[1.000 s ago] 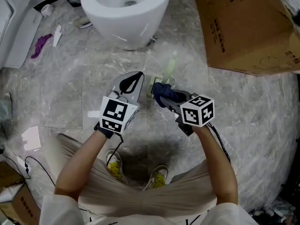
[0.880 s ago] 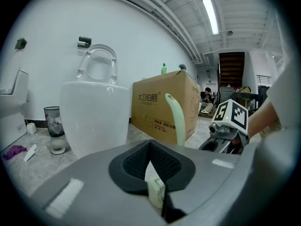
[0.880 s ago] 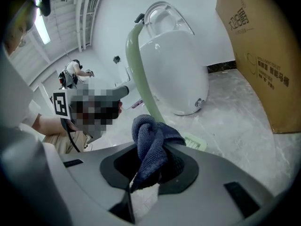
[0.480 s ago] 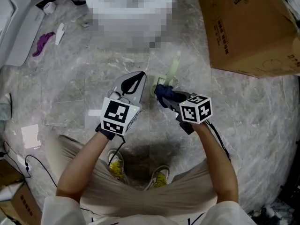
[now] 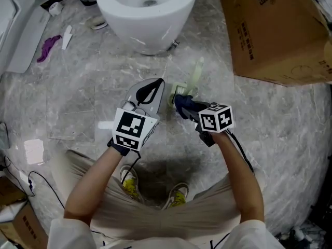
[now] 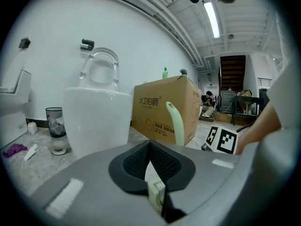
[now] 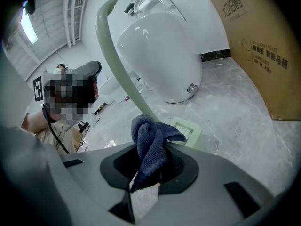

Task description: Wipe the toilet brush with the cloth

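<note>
A pale green toilet brush (image 5: pixel 195 72) stands on the grey floor in front of the toilet; its curved handle (image 7: pixel 115 60) rises from a flat green head (image 7: pixel 189 131). My left gripper (image 5: pixel 162 98) is shut on a pale edge of the brush head (image 6: pixel 157 195), and the handle (image 6: pixel 175 124) shows just beyond its jaws. My right gripper (image 5: pixel 182 107) is shut on a bunched dark blue cloth (image 7: pixel 150 142), which lies against the base of the handle. From the head view, the cloth (image 5: pixel 185 104) sits right beside the brush head.
A white toilet (image 5: pixel 148 14) stands just beyond the brush. A large cardboard box (image 5: pixel 275 30) is at the right. A purple scrap (image 5: pixel 45 48) and white bits lie at the far left, with a small bin (image 6: pixel 55 121) there. My shoes (image 5: pixel 176 193) are below the grippers.
Hardly anything: both grippers keep their holds on the brush and the cloth, and the whole view has shifted slightly.
</note>
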Tool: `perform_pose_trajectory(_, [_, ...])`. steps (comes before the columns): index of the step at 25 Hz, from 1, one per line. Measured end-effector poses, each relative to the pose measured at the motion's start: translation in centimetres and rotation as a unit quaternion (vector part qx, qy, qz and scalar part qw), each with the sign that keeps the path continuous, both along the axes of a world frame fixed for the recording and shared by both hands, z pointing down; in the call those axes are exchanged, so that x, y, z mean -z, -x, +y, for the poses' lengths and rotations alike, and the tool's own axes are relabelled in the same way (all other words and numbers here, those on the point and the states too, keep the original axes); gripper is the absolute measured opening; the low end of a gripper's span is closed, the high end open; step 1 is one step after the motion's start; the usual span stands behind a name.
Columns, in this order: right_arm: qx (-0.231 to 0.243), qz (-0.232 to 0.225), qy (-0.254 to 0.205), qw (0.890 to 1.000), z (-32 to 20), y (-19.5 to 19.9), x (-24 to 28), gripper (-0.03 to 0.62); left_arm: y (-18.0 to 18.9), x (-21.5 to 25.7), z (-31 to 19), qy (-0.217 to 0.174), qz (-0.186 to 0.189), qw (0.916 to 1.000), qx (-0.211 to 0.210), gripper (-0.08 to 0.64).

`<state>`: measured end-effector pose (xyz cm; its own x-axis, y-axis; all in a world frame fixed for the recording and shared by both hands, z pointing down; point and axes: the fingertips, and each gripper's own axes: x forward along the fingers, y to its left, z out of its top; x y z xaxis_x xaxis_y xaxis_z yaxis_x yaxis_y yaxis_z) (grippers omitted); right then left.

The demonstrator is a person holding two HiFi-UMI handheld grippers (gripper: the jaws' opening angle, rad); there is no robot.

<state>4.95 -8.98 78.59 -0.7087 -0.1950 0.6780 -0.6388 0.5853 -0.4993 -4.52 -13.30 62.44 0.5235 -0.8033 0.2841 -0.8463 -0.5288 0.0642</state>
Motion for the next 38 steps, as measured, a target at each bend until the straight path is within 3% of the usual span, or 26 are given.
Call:
perform_pose_trajectory(16, [-0.025,0.039,0.001,0.999,-0.8,-1.2,-3.0,0.098,0.5,-0.4,-0.6,0.006,0.01,0.9999,0.006,0.002])
perform_pose_trajectory(33, [-0.051,0.07,0.012,0.996,-1.9,-2.3,-6.3,0.098,0.1,-2.0,-0.8,0.018,-0.008,0.9998,-0.002,0.002])
perform_pose_trajectory(36, [-0.031,0.079,0.009,0.996,-1.4,-1.9,-6.6,0.098,0.0,-2.0,-1.0,0.018,-0.007,0.9998,-0.004,0.002])
perform_pose_trajectory(38, [0.014,0.098,-0.008,0.995,-0.4,-1.6,-6.5,0.098,-0.2,-1.9,-1.1,0.018,-0.004,0.9998,-0.004,0.002])
